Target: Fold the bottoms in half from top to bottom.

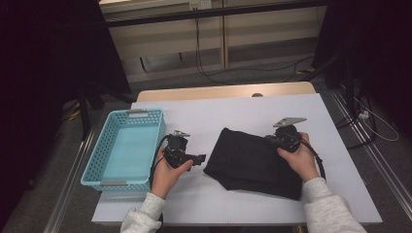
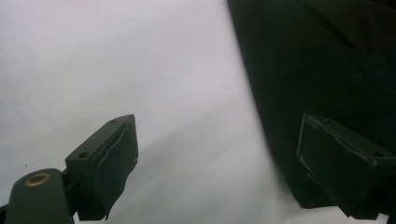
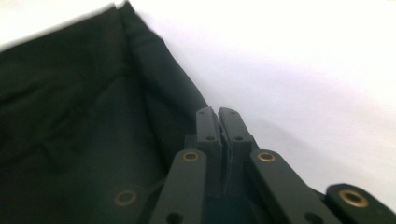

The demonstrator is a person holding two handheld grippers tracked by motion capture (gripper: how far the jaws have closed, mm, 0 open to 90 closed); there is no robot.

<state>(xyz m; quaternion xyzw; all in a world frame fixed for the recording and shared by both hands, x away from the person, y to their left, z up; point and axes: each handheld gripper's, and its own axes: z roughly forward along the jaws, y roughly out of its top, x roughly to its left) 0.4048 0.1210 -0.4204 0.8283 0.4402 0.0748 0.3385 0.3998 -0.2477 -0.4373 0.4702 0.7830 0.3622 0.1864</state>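
The light blue plastic basket with holes (image 1: 127, 148) sits at the left of the white table (image 1: 252, 109), and nothing is in it. Just beside it, the left gripper (image 1: 197, 159) holds its jaws wide apart with nothing between them, near the left edge of the folded black cloth (image 1: 252, 162). The right gripper (image 3: 218, 122) is pressed tight together at the cloth's right edge; whether it pinches any cloth I cannot tell. To do well, each gripper should grab an edge firmly and lift evenly.

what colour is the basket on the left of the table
Light blue, almost turquoise; the basket shows best in the high view.
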